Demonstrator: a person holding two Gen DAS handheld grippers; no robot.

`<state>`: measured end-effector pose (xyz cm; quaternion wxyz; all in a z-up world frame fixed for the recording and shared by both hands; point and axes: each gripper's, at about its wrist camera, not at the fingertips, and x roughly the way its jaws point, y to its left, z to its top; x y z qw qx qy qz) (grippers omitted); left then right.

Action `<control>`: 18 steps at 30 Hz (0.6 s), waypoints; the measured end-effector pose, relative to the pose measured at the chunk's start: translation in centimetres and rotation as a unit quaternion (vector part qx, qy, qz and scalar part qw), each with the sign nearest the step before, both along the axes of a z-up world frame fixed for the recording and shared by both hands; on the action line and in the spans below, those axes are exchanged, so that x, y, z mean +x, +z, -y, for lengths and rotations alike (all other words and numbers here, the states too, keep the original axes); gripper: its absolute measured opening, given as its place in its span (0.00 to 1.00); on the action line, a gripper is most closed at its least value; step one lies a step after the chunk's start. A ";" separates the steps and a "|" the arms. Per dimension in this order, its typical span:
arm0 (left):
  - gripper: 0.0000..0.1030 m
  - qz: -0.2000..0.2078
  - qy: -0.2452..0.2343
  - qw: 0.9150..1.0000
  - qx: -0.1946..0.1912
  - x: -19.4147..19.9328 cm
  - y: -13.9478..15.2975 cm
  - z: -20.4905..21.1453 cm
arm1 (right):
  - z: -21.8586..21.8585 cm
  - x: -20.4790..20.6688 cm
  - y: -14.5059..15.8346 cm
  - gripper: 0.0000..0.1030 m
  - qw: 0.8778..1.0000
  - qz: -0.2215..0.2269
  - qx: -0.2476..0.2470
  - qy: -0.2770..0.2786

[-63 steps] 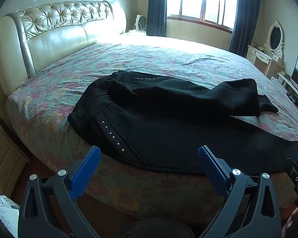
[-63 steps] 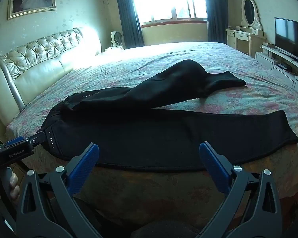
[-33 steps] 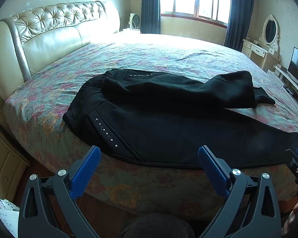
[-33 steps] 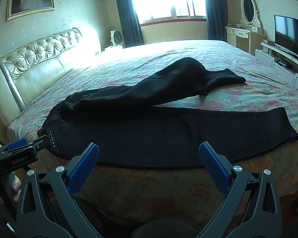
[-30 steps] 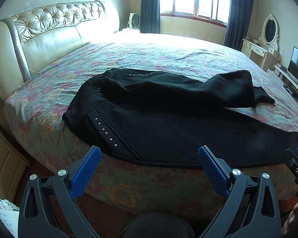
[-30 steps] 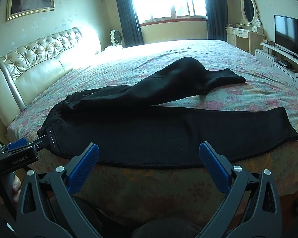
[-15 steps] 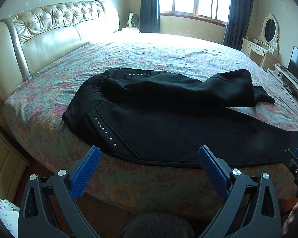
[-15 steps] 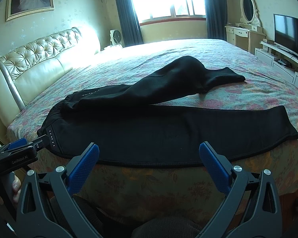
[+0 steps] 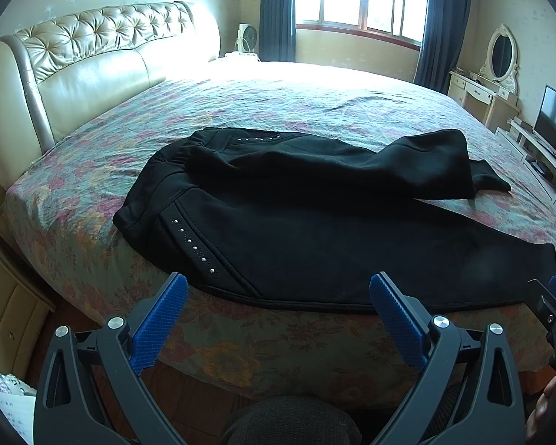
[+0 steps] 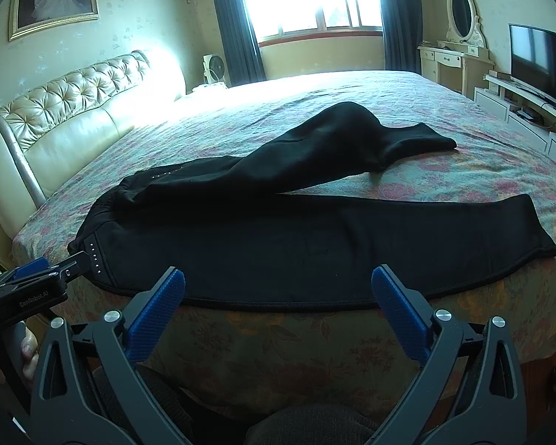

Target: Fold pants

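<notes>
Black pants (image 9: 315, 230) with small studs lie across the near side of the floral bedspread (image 9: 241, 104), waistband to the left. The near leg lies flat along the bed's edge; the far leg is bunched and angled away (image 10: 333, 148). My left gripper (image 9: 276, 289) is open and empty, just short of the bed edge near the studded hip. My right gripper (image 10: 278, 285) is open and empty, in front of the near leg's middle (image 10: 315, 244). Each gripper shows at the edge of the other's view.
A tufted cream headboard (image 9: 92, 55) stands at the left. A dressing table with mirror (image 10: 459, 48) and a TV on a low stand (image 10: 541, 63) are at the right. A window with dark curtains (image 9: 359, 0) is behind the bed. A bedside cabinet (image 9: 7, 315) sits low left.
Both grippers have risen slightly and edged toward the bed. The pants have not moved, and both grippers stay open.
</notes>
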<state>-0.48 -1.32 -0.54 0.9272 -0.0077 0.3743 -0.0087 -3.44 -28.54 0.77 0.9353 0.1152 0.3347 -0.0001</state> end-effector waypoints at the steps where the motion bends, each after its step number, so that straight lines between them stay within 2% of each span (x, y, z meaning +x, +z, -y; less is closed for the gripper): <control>1: 0.95 0.000 0.000 1.000 0.000 0.0 0.0 0.0 | 0.1 0.0 -0.1 0.98 1.000 -0.001 0.001 0.000; 18: 0.95 -0.003 -0.003 1.000 -0.001 0.1 0.0 0.2 | 0.1 0.0 -0.4 0.98 1.000 -0.004 0.003 0.000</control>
